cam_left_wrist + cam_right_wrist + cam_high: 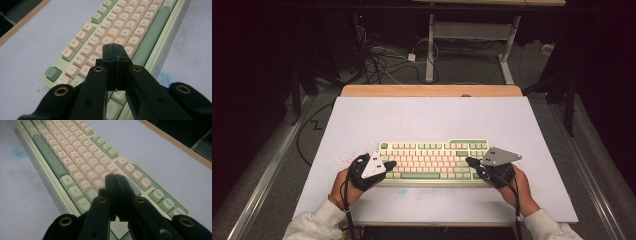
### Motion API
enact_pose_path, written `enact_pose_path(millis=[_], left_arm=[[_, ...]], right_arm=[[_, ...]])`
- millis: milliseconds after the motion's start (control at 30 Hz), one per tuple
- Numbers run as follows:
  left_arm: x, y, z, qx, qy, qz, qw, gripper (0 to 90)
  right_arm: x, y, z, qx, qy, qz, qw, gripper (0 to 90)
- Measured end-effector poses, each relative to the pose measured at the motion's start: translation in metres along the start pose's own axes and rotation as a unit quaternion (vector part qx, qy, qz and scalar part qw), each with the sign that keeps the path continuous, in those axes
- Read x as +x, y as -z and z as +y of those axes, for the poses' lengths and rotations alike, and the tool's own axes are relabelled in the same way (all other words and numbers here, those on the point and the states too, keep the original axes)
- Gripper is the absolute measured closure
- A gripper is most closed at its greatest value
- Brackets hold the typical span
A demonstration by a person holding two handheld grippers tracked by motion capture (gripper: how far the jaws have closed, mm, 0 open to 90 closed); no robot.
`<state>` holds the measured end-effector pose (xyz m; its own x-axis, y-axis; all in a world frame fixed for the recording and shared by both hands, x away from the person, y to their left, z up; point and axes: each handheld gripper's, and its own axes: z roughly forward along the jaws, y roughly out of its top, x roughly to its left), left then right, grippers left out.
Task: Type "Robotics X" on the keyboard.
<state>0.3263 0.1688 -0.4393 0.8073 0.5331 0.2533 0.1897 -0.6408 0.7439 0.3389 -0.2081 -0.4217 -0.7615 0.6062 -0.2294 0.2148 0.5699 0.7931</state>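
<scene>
Keyboard (432,160) laid on a pale desk (422,117) in a dark room.
Left tool (390,164) at 9 o'clock and right tool (469,161) at 3 o'clock are clenched empty over the keys.

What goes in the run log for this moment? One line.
left gripper: shut, over keyboard left end | right gripper: shut, over right end

Keyboard (117,30) far end cut by frame; keys under left hand-held gripper (115,53) hidden.
</scene>
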Motion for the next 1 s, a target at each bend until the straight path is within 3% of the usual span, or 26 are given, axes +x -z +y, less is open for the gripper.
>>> enact_pose_path(millis=[433,1000], left_arm=[[-0.002,0.013,-0.018,0.003,0.012,0.004,0.9999,87.4],[-0.003,0.018,-0.026,0.001,0.021,0.004,0.9998,87.4]], right_arm=[[0.007,-0.024,0.016,0.012,0.022,0.015,0.9996,89.8],[0.018,-0.060,0.035,0.029,0.042,0.038,0.9980,90.0]])
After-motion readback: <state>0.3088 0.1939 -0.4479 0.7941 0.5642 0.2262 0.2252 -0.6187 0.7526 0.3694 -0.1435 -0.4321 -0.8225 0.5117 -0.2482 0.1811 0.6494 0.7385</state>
